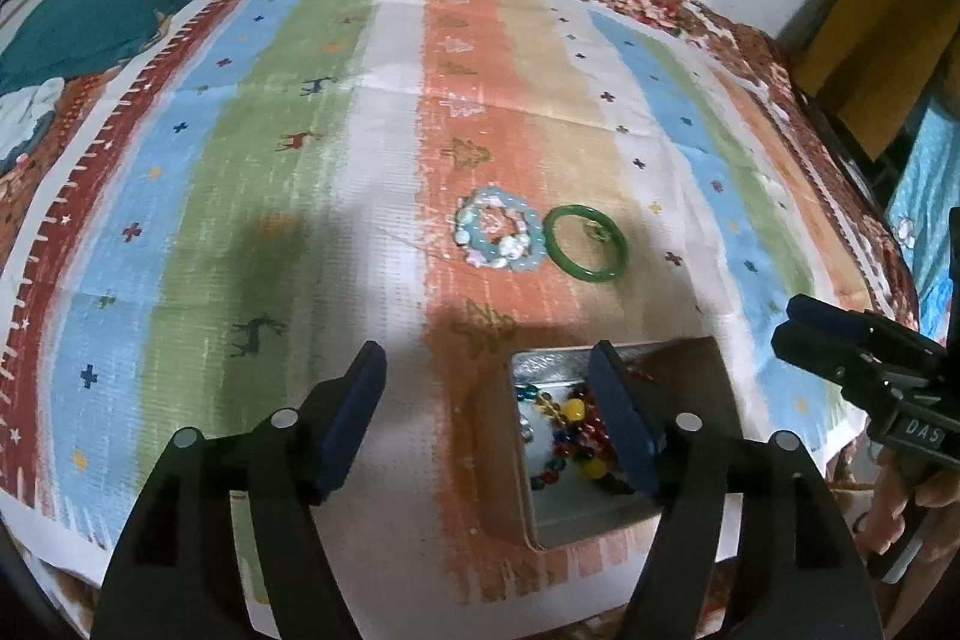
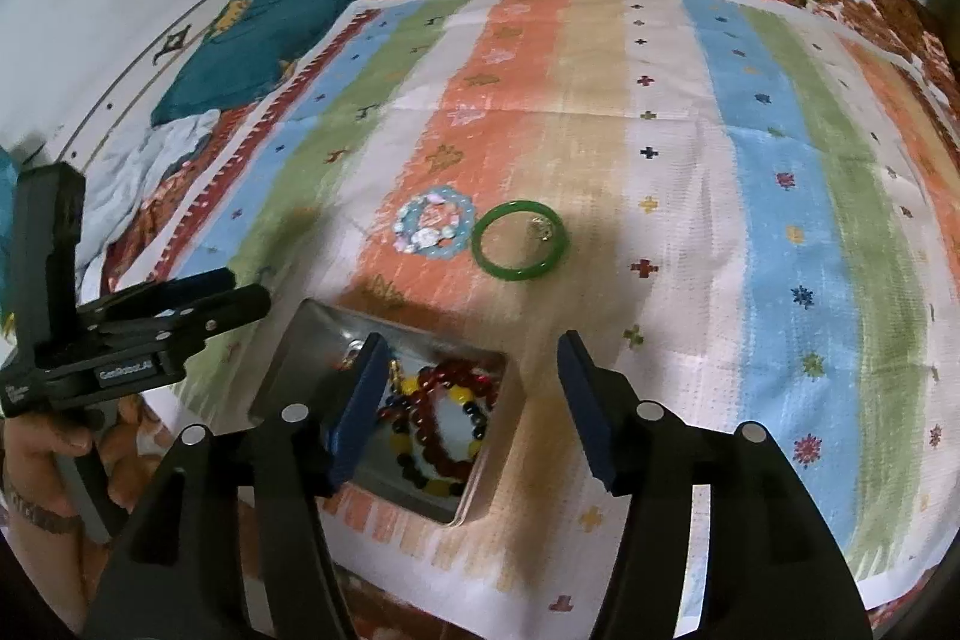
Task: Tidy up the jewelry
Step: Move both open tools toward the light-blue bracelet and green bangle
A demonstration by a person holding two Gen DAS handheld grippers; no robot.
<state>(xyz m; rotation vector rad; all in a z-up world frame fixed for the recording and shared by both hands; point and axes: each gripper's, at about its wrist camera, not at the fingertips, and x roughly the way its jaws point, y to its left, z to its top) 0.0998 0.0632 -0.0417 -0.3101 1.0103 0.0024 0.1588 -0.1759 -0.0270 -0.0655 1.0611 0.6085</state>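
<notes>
A striped cloth (image 2: 750, 220) covers the bed; near its front edge an open metal box (image 2: 288, 358) already holds several beaded bracelets (image 2: 444, 418); both the left claw (image 1: 489, 412) and right claw (image 2: 468, 406) hang spread and empty above it; the pastel bead bracelet (image 1: 501, 235) and green bangle (image 1: 587, 244) lie side by side beyond, still to be stowed.

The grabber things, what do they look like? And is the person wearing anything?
The left gripper and the right gripper each have black forked arms with round silver pins and flat dark blue pads. Small white lettering marks their black bodies. The left hand has a dark patterned band at its wrist.
</notes>
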